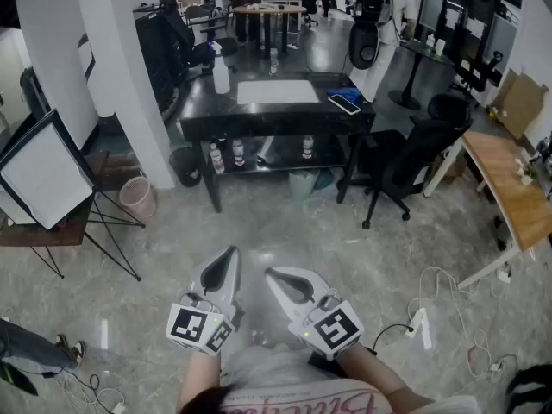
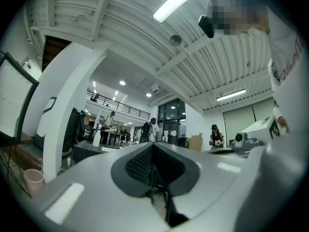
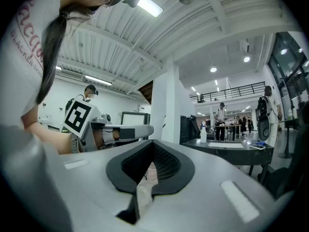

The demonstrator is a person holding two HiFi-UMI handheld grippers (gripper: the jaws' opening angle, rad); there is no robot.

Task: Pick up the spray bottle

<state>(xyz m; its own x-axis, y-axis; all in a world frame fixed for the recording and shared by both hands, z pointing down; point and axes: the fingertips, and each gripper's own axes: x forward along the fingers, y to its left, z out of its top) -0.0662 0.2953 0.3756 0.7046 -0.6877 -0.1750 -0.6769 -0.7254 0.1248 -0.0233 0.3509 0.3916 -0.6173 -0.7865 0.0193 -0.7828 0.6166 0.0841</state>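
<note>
The spray bottle (image 1: 221,69), white with a pale blue head, stands upright at the left end of a black table (image 1: 198,119) far ahead of me. It shows small in the left gripper view (image 2: 96,138) and in the right gripper view (image 3: 203,135). Both grippers are low and close to my body, well short of the table. My left gripper (image 1: 231,254) (image 2: 153,146) is shut with nothing in it. Beside it, my right gripper (image 1: 271,273) (image 3: 153,144) has its jaws together and holds nothing.
On the table lie a white mat (image 1: 278,90), a phone (image 1: 344,103) and a blue cloth (image 1: 347,93); small bottles (image 1: 238,152) stand on its lower shelf. A black office chair (image 1: 405,158), a wooden desk (image 1: 509,188), a pink bin (image 1: 138,198), a board on a stand (image 1: 43,175) and floor cables (image 1: 423,326) surround the tiled floor.
</note>
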